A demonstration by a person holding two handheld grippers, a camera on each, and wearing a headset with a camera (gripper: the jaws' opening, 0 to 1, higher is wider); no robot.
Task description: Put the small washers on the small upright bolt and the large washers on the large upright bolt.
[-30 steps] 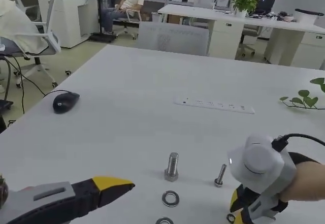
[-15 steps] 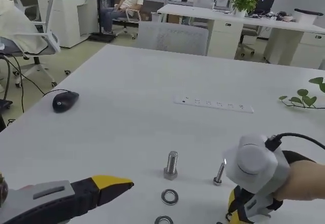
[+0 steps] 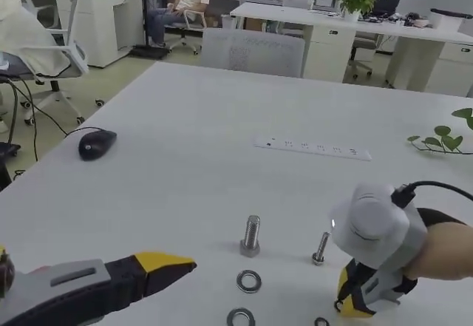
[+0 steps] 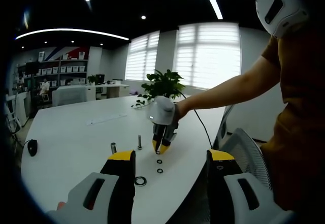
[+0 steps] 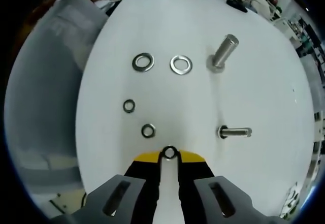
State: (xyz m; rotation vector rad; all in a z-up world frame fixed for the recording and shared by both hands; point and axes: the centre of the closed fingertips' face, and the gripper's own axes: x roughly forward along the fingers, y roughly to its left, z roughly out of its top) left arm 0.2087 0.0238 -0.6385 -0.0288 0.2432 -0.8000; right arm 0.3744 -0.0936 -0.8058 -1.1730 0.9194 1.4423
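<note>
Right gripper [image 5: 170, 157]: jaws almost closed, pinching 1 small washer [image 5: 170, 152] between the tips, over the table [image 3: 185, 156] near its front edge.
Left gripper [image 4: 171, 158]: jaws wide apart, nothing between them, at the front edge, left side.
Large bolt [image 3: 250, 236]: upright, bare, in from the front edge.
Small bolt [image 3: 321, 249]: upright, bare, right of the large bolt, apart.
Loose: 2 large washers [image 5: 143, 62], 2 small washers [image 5: 129, 105], flat between bolts and front edge.

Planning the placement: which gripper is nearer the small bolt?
Right. The right gripper is just beside the small bolt; the left gripper lies well off, past the large bolt.
</note>
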